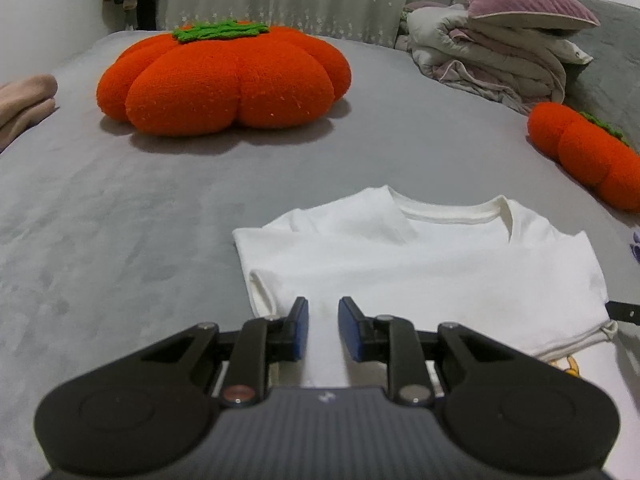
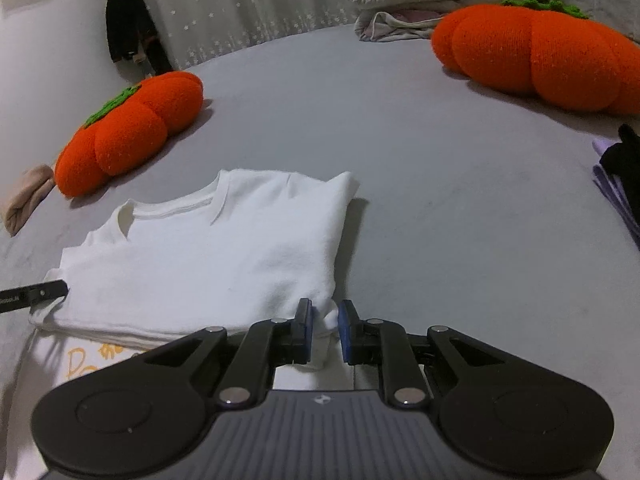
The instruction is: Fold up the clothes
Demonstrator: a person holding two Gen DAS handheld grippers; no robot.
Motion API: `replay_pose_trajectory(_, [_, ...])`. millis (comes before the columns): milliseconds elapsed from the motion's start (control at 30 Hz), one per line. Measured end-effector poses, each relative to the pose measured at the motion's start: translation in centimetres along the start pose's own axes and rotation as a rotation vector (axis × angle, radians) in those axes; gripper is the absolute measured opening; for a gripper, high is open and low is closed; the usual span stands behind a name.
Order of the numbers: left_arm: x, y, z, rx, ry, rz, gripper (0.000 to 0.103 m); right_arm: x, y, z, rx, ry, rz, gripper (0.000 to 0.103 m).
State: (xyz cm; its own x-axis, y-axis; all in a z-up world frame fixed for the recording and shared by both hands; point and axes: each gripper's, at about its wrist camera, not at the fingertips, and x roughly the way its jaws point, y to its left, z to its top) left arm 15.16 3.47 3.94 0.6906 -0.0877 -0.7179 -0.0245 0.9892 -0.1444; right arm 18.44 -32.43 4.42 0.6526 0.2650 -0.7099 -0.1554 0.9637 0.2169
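A white T-shirt lies partly folded on a grey bed, collar toward the far side, its sleeves already turned in so the body forms a rough rectangle. The lower part appears doubled up over itself: stacked hem layers show along the near edge, and a strip of yellow print peeks out from under it.

The left hand-held gripper sits at the shirt's near left edge with its blue pads narrowly apart and white cloth between them; whether the pads actually pinch the fabric cannot be told from this view. The right hand-held gripper is at the near right corner, its jaws likewise nearly closed, and a small bunch of white fabric stands between the pads, seemingly gripped. Each tool's tip also shows at the edge of the other's view, one at either side of the shirt.

By the look of it the fold is well along: side folds done, bottom brought up. What seems left is a final fold or a smoothing of the packet, then setting it aside.

Two orange pumpkin-shaped cushions, a larger one and a second, rest farther back, near a heap of bedding with a pink pillow on top.
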Motion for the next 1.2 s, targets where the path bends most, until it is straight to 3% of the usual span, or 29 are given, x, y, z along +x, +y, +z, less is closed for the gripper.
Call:
replay_pose_trajectory(267, [0.6,0.9,0.0,-0.027,0.006,-0.004,0.02,0.2,-0.1,1.0,0.028,-0.113,-0.015,0.017])
replay_pose_trajectory(433, [0.7,0.7,-0.2,-0.013,0.002,0.003,0.02,2.0,1.0,1.1,-0.018,-0.127,-0.029,0.017])
replay_pose_trajectory(833, [1.2,2.1,0.1,-0.084,0.015,-0.045,0.02,5.9,1.3,2.8,-0.101,-0.131,-0.113,0.017])
replay_pose_trajectory(1100, [0.9,2.8,0.7,-0.101,-0.004,-0.021,0.02,6.5,1.9,3.3,-0.135,-0.142,-0.181,0.017])
replay_pose_trajectory(1200, [0.6,4.5,1.6,-0.156,-0.028,0.001,0.03,6.0,1.5,3.4,-0.115,-0.154,-0.14,0.017])
